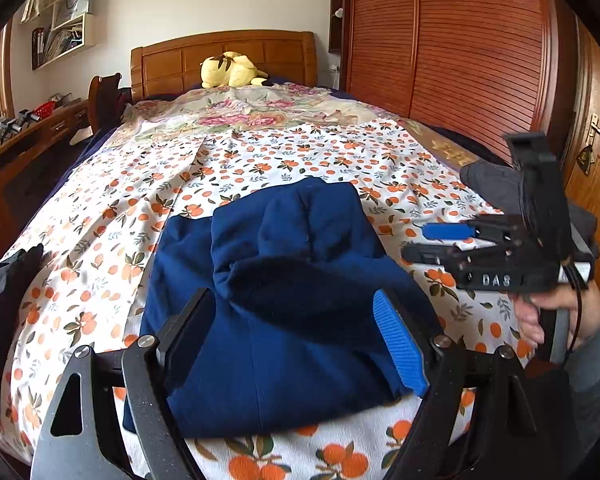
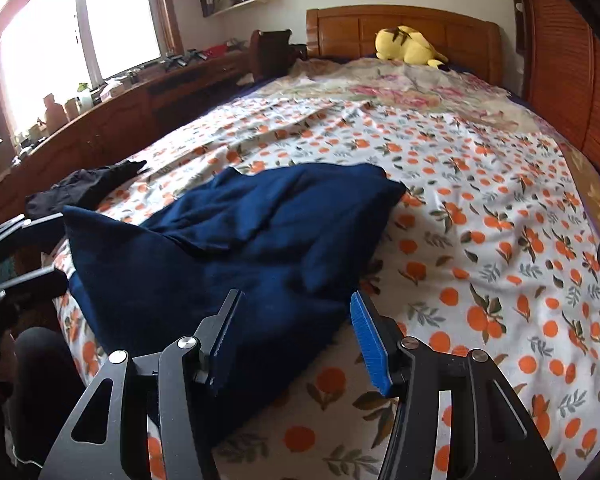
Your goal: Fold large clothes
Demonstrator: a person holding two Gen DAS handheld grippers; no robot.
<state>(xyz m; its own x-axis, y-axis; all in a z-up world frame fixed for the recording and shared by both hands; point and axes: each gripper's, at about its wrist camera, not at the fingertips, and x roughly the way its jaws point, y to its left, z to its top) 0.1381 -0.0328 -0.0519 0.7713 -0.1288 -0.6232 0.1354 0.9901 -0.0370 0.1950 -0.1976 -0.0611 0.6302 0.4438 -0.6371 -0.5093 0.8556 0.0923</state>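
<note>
Landmark: the blue garment [image 1: 276, 312], a dark navy piece lying bunched and partly folded on the bed [image 1: 260, 152], near the foot end.
Bed cover: an orange-fruit print sheet [image 2: 480, 240] is lying under the blue garment; beyond it, toward the headboard [image 1: 224, 56], a pink floral cloth [image 1: 252, 114] is spreading across the bed.
Left hand-held gripper [image 1: 296, 332]: it is hanging over the near part of the blue garment with its jaws standing wide apart; the black finger and the blue-padded finger are straddling the cloth, and I cannot see either one pinching it.
Right hand-held gripper [image 2: 296, 336]: it is hovering at the near right edge of the blue garment, jaws standing about half apart, nothing gripped between them.
Writing: raised letters reading "DAS" are showing on the side of the right hand-held gripper's body, seen from the left wrist view, to the right of the blue garment.
Person: a hand [image 1: 548, 316] in a grey sleeve is holding that gripper's handle.
Black clothing [image 2: 84, 188]: it is lying to the left of the blue garment, at the bed's edge.
Yellow plush toy [image 1: 232, 70]: it is resting far beyond the blue garment, against the headboard.
</note>
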